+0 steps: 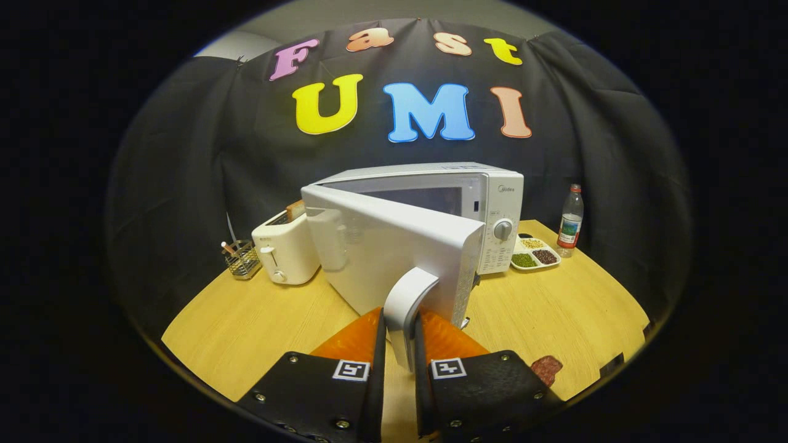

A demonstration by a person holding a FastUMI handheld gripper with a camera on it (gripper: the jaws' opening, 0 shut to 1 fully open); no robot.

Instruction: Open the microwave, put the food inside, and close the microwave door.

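Tongs: the tongs (pixel 400 344) are closing on the microwave door's handle (pixel 406 304), one finger sitting on each side of it and both appearing to press on it.
Door: the microwave door (pixel 381 252) is standing partly open, swung out toward the tongs, with the cavity showing behind its top edge.
Microwave: the microwave (pixel 486 203) is sitting at the middle of the counter (pixel 554 307), beyond the fingers.
Food: a small reddish-brown piece (pixel 546 368) is lying on the counter just beside the right finger; I am taking it for the food, though I cannot tell for certain.
Progress: opening is looking under way but not finished; loading the food and shutting the door are both remaining.
Surroundings: a toaster (pixel 284 252) and a wire caddy (pixel 241 258) are standing beside the door's hinge side; a divided tray (pixel 534 253) and a bottle (pixel 570 223) are sitting on the other side.
Obstacles: the door, opening wider, is likely swinging toward the toaster; they are near, and I cannot tell if touching.
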